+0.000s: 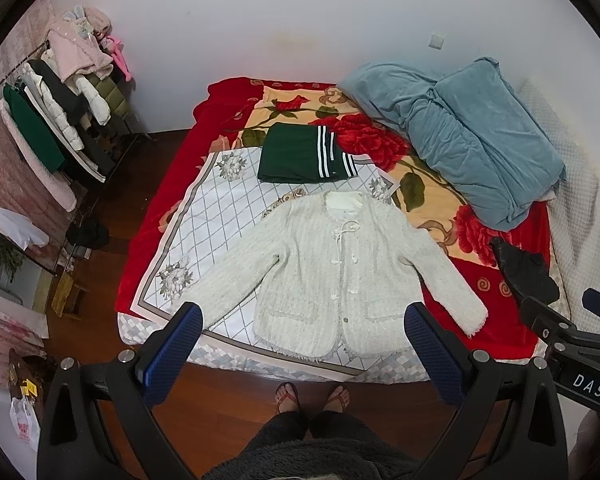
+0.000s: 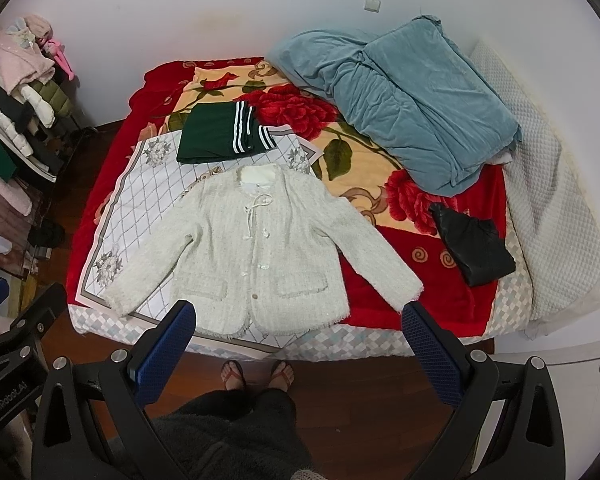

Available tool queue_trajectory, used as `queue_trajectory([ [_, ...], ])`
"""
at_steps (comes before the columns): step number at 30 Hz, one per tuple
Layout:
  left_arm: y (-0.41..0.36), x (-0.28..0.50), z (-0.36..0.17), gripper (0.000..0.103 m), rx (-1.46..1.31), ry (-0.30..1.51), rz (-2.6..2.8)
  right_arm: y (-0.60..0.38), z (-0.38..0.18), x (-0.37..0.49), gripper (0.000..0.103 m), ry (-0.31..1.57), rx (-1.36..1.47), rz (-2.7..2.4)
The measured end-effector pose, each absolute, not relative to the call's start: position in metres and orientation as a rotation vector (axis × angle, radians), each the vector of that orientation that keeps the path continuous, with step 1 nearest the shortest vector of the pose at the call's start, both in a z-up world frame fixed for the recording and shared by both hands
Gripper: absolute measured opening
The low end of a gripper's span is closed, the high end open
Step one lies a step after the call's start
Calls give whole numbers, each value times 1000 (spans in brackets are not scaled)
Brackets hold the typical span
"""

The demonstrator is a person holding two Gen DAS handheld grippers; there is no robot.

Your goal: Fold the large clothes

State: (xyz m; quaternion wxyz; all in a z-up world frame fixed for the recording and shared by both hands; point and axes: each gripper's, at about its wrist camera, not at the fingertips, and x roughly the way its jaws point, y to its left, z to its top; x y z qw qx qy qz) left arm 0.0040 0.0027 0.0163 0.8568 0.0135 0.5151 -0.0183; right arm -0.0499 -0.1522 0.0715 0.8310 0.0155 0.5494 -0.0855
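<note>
A cream tweed jacket [image 1: 332, 276] lies flat and face up on the bed, sleeves spread, hem toward me; it also shows in the right wrist view [image 2: 256, 256]. A folded dark green garment with white stripes [image 1: 304, 154] lies beyond its collar, also seen in the right wrist view [image 2: 220, 134]. My left gripper [image 1: 304, 316] is open and empty, held above the floor before the jacket's hem. My right gripper [image 2: 300, 314] is open and empty, beside the left one, near the bed's front edge.
A bunched blue quilt [image 1: 472, 128] fills the bed's far right. A black garment [image 2: 474, 246] lies on the red floral blanket [image 2: 420, 296] at right. A clothes rack [image 1: 60, 112] stands at left. My feet [image 1: 312, 396] stand on the wood floor by the bed.
</note>
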Motion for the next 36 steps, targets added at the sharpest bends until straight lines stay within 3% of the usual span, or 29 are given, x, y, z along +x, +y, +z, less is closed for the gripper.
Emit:
queue_trajectory([
  [28,-2,5,20,103,30,1081,-63,-148,76,-58,103,1171,40,-200],
  [36,2,33,-4,103,128,982,-25,-162,60,-49,103,1103,117,-276],
])
